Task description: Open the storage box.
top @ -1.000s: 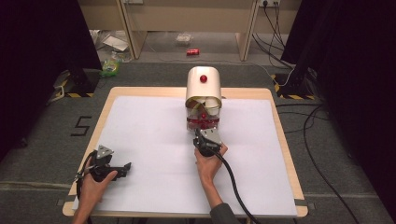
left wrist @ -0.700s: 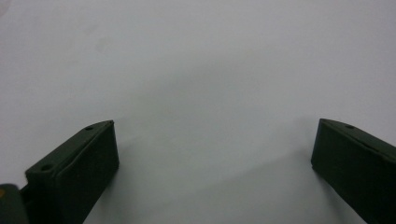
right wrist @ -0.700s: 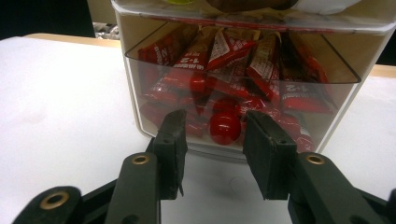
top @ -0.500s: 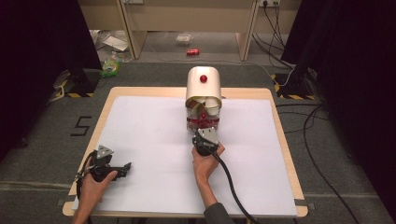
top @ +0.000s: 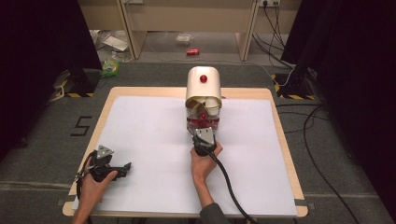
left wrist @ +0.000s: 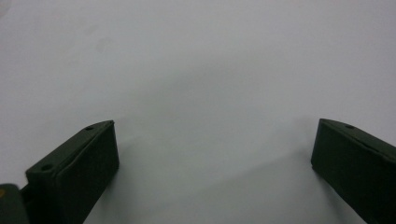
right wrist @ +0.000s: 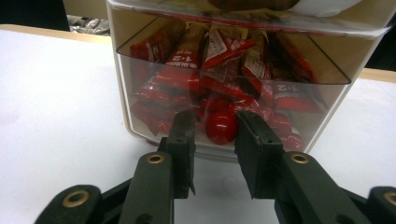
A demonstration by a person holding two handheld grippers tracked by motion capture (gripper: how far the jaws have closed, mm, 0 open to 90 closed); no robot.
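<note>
A cream box (top: pixel 203 86) with a red button on top stands at the table's far middle. Its clear front drawer (right wrist: pixel 233 70) holds several red sachets (right wrist: pixel 187 60) and carries a round red knob (right wrist: pixel 222 125). My right gripper (top: pixel 204 133) points at the drawer front. In the right gripper view its jaws (right wrist: pixel 215 119) stand on either side of the knob with a thin gap still showing; they have just been closing on it. My left gripper (top: pixel 125 168) rests near the front left corner, and its jaws (left wrist: pixel 215 140) are wide open over the bare white surface.
The white-covered table (top: pixel 140 121) has a wooden rim. Behind it on the floor lie a red can (top: pixel 192 52), bags and packaging (top: pixel 112 65). Cables (top: pixel 308 126) run along the right side. The right gripper's cable (top: pixel 229 186) trails toward the front edge.
My right hand has edged forward toward the drawer. The left hand and gripper have stayed put.
</note>
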